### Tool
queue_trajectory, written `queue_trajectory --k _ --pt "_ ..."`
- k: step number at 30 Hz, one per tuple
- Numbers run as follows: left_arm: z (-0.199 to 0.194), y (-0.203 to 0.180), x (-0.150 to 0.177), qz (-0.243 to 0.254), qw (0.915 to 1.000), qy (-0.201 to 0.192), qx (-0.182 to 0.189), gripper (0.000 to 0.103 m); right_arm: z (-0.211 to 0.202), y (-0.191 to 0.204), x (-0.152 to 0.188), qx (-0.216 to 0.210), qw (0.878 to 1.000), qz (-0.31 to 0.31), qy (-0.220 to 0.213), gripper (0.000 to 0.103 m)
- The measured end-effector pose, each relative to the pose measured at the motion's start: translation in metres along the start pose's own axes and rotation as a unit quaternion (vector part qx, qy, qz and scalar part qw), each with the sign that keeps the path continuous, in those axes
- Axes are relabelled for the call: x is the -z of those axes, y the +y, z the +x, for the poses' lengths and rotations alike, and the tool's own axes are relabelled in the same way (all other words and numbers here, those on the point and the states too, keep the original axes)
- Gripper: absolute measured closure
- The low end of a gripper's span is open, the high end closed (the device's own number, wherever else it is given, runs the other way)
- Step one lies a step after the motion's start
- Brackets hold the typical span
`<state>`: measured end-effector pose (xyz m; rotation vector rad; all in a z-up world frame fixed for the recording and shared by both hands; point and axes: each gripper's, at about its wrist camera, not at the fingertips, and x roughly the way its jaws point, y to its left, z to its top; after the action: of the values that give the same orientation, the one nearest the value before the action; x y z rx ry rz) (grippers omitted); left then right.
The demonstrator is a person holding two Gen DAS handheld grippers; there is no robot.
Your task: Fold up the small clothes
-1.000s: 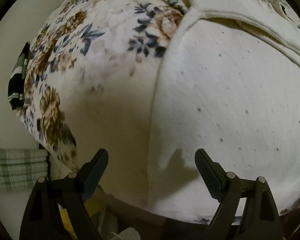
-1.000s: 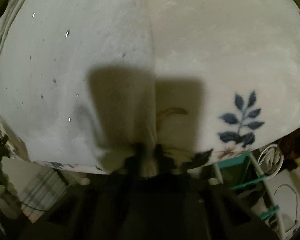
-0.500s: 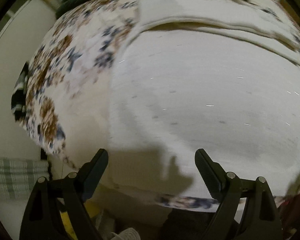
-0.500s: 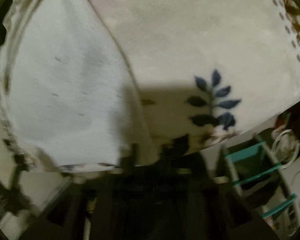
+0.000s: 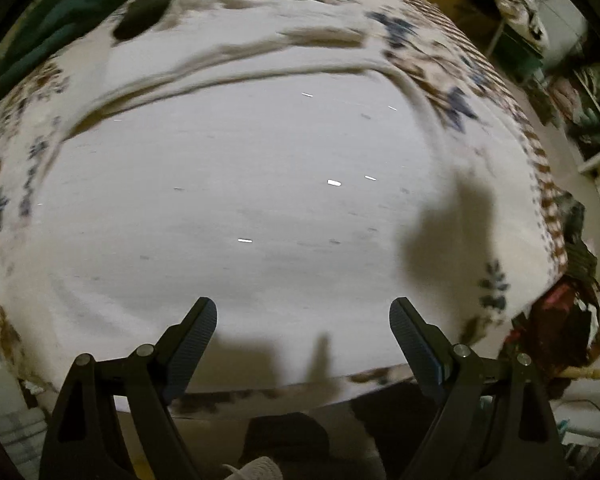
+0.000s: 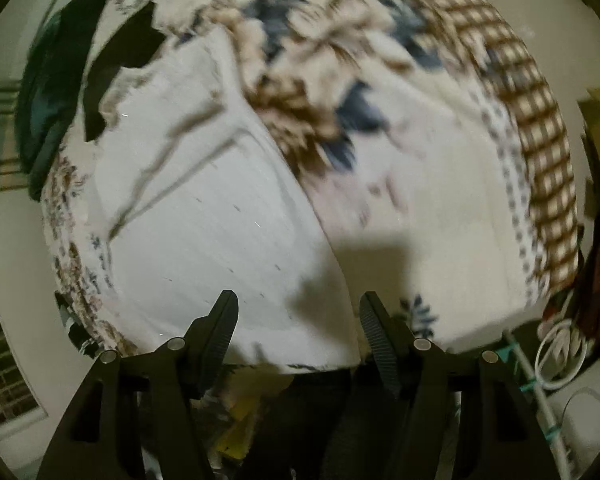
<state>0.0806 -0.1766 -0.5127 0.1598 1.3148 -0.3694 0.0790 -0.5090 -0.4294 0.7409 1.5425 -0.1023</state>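
Note:
A white garment with small dark specks lies spread flat on a floral bedspread; folds run across its far part. It also shows in the right wrist view, left of centre. My left gripper is open and empty above the garment's near edge. My right gripper is open and empty above the garment's right edge, where it meets the floral bedspread.
A dark green cloth and a black piece lie at the far side of the bed. A brown checked border runs along the right edge. Clutter, a teal rack and a white cable sit beyond.
My right gripper, which was shut on the garment's edge a second ago, has opened and let it go. Both views have swung and pulled back; the garment lies flat.

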Motion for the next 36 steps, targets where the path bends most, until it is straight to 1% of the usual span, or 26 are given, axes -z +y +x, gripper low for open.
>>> queue_trajectory --k 2,4,7,12,15,17,19,20,21,22,23,24,25,27,29,34,36 --pt "0.008 -0.014 0.001 0.001 0.9999 0.008 0.006 0.015 -0.013 0.004 -0.020 -0.006 1.000 -0.019 0.001 0.038" --pt "0.021 -0.029 0.002 -0.003 0.9997 0.021 0.008 0.015 -0.013 0.004 -0.033 -0.007 0.999 -0.033 0.005 0.038" --pt "0.037 -0.052 0.006 -0.009 0.9990 0.043 0.001 0.015 -0.009 -0.009 -0.062 -0.004 0.998 -0.059 0.015 0.038" --pt "0.056 -0.092 0.006 -0.026 0.9976 0.058 -0.027 0.015 0.013 -0.038 -0.115 -0.017 0.995 -0.089 0.047 0.038" --pt "0.067 -0.116 0.001 -0.034 0.9966 0.056 -0.051 0.015 0.025 -0.047 -0.141 -0.023 0.992 -0.109 0.062 0.038" --pt "0.080 -0.132 -0.004 -0.034 0.9956 0.057 -0.067 0.015 0.032 -0.051 -0.160 -0.034 0.991 -0.113 0.068 0.038" --pt "0.092 -0.140 -0.008 -0.037 0.9945 0.061 -0.076 0.026 0.037 -0.051 -0.176 -0.049 0.990 -0.117 0.069 0.038" --pt "0.100 -0.143 -0.011 -0.040 0.9933 0.067 -0.085 0.045 0.041 -0.049 -0.184 -0.058 0.989 -0.120 0.070 0.038" --pt "0.105 -0.146 -0.013 -0.041 0.9918 0.071 -0.098 0.059 0.045 -0.046 -0.191 -0.065 0.988 -0.122 0.071 0.038" --pt "0.108 -0.147 -0.015 -0.043 0.9903 0.070 -0.112 0.060 0.050 -0.042 -0.200 -0.074 0.987 -0.124 0.072 0.038" --pt "0.107 -0.147 -0.017 -0.050 0.9902 0.060 -0.116 0.072 0.057 -0.038 -0.208 -0.084 0.986 -0.125 0.072 0.038" --pt "0.103 -0.145 -0.018 -0.059 0.9893 0.050 -0.124 0.089 0.065 -0.033 -0.218 -0.095 0.985 -0.125 0.076 0.038" --pt "0.099 -0.143 -0.019 -0.067 0.9880 0.044 -0.132 0.091 0.072 -0.028 -0.224 -0.101 0.984 -0.124 0.078 0.038" --pt "0.088 -0.136 -0.017 -0.093 0.9871 0.031 -0.127 0.093 0.090 -0.014 -0.242 -0.117 0.982 -0.124 0.082 0.038" --pt "0.075 -0.131 -0.013 -0.107 0.9858 0.017 -0.128 0.094 0.109 0.003 -0.259 -0.130 0.979 -0.127 0.087 0.038" --pt "0.036 -0.125 -0.008 -0.137 0.9814 -0.008 -0.134 0.094 0.147 0.048 -0.295 -0.134 0.977 -0.140 0.091 0.038" --pt "0.025 -0.124 -0.010 -0.151 0.9793 -0.014 -0.135 0.094 0.157 0.061 -0.304 -0.131 0.977 -0.140 0.093 0.038"
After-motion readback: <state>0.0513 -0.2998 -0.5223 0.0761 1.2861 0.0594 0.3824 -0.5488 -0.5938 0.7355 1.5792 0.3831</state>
